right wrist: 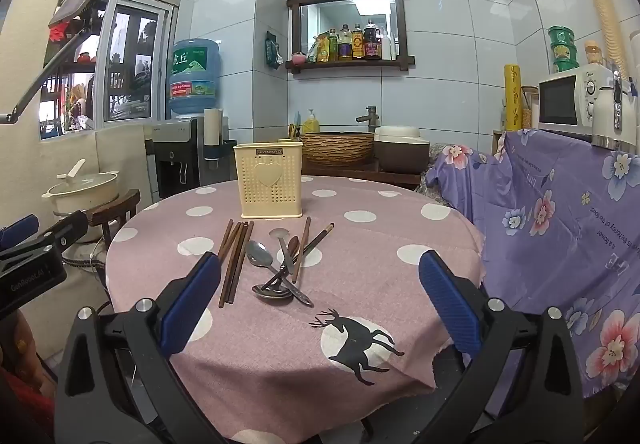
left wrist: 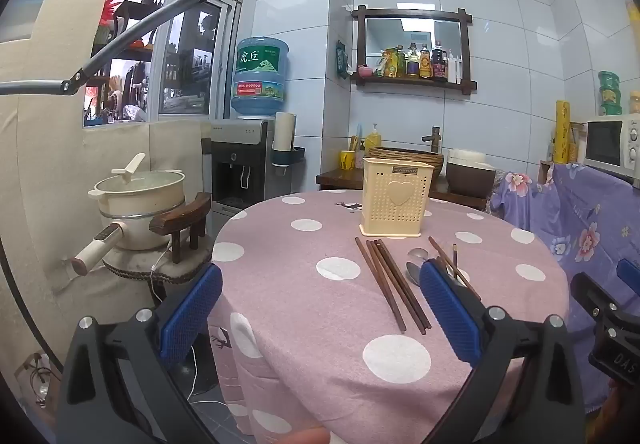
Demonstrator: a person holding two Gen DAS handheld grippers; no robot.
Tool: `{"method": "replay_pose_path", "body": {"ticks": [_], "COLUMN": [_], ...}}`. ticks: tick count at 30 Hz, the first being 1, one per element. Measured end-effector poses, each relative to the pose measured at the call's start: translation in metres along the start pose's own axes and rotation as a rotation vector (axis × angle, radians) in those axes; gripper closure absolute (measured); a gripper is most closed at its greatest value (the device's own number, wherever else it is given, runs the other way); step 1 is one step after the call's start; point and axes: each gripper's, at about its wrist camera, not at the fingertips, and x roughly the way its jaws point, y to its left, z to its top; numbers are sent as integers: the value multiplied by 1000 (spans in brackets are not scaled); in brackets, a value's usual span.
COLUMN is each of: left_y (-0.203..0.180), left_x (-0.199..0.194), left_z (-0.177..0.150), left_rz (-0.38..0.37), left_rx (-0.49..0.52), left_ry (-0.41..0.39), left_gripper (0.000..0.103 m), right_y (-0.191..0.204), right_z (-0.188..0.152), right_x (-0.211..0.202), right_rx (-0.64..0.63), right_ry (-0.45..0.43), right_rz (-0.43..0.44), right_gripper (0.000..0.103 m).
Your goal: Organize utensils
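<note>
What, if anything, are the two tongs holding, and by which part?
Nothing. The left tongs and right tongs are both open and empty; the chopsticks and spoons lie untouched on the table.

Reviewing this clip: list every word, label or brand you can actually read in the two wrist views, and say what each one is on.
"虎丘": water jug label; the smaller print is blurred.
"JIANHAO", roughly: plate on the cream utensil holder; small, uncertain.
"GunRoboLAI", roughly: left gripper body; partly legible.
"DAS": right gripper body, cut off by the frame edge.
"is the honey of the flower", roughly: purple floral cloth, seen sideways; partly legible.
Shelf bottles, microwave: too small.
</note>
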Motion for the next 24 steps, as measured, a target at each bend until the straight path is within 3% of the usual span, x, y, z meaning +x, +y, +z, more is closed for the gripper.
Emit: {"method": "replay_pose_path", "body": {"ticks": [24], "left_y": [-1], "left_x": [4], "left_z": [-3], "left_rz": [0], "left_rx": [9], "left_ry": [4], "left_gripper": [5], "right_y": [1], "right_z": [-1], "right_x": [1], "right_rx": [-2], "right_ry": [-1], "right_rz": [0], "right_gripper": [5]}}
